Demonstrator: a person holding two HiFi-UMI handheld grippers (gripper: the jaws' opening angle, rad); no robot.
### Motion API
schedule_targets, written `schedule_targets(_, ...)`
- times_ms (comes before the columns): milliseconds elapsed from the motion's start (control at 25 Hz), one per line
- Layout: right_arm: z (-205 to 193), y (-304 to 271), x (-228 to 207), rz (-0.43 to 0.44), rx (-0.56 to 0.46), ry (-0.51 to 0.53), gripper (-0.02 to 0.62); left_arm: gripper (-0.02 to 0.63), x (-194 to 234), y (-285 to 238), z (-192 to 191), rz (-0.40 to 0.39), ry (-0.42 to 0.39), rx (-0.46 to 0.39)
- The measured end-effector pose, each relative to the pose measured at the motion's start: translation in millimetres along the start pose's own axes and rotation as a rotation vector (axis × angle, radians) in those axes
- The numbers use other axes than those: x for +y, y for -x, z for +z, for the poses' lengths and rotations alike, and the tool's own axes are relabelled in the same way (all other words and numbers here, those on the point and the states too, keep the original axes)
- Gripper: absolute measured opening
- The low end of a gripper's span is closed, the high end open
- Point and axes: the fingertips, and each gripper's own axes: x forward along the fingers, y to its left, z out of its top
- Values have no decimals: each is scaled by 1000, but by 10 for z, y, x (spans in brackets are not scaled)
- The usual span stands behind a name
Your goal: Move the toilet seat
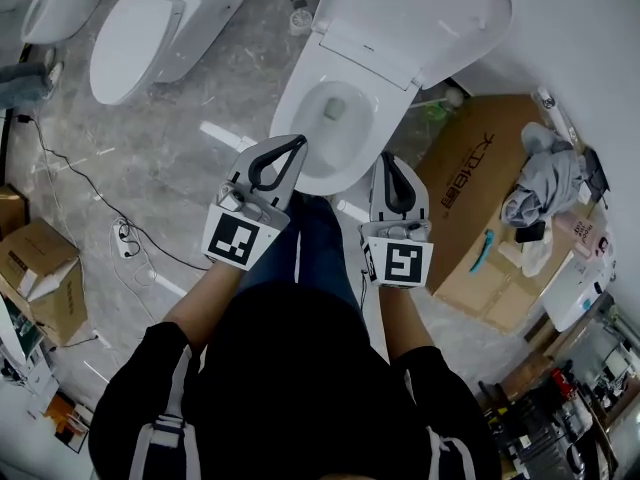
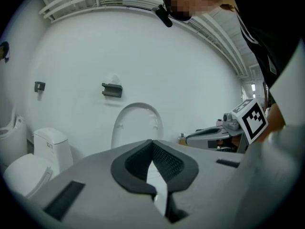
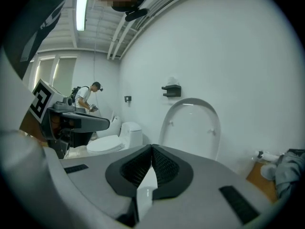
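A white toilet (image 1: pixel 345 118) stands straight ahead of me, its bowl uncovered. Its seat and lid (image 1: pixel 415 18) are raised and lean back toward the white wall; they show upright in the left gripper view (image 2: pixel 137 125) and the right gripper view (image 3: pixel 191 128). My left gripper (image 1: pixel 298 143) hovers at the bowl's near left rim, shut and holding nothing. My right gripper (image 1: pixel 388 160) hangs by the bowl's near right rim, also shut and empty. Both point toward the toilet without touching the seat.
A second toilet (image 1: pixel 150 28) with its lid down stands to the left. A large cardboard box (image 1: pixel 490 198) with cloth and small items on it sits right of the bowl. Cables and a power strip (image 1: pixel 125 240) cross the floor at left, near another carton (image 1: pixel 40 273). A person (image 3: pixel 86 99) stands far off.
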Motion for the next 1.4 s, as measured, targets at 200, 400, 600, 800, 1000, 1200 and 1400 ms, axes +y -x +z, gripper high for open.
schedule_targets(200,-414,-69,4,4,51,-22,23,8,81,-92,-384,2,26,31)
schedule_targets(400,-817,-149,20,9,89,-19,23,8,163,-142,-792,-6,65,82)
schedule_targets(600,-1227,-233,96,29,155,10,23,8,313,-169,-1146,-16,52,117)
schedule_targets(800,-1514,-322,141,30,169,11,23,8,428,-201,-1478,-36,42,154)
schedule_targets(1000,-1859,-363,163,49,220,19,23,8,465,-273,-1798,-42,59,184)
schedule_targets(1200,-2110,-374,208,54,257,4,23,8,447,-294,-2042,-47,98,205)
schedule_targets(1400,-2329,-417,214,64,286,4,23,8,455,-333,-2282,-58,90,234)
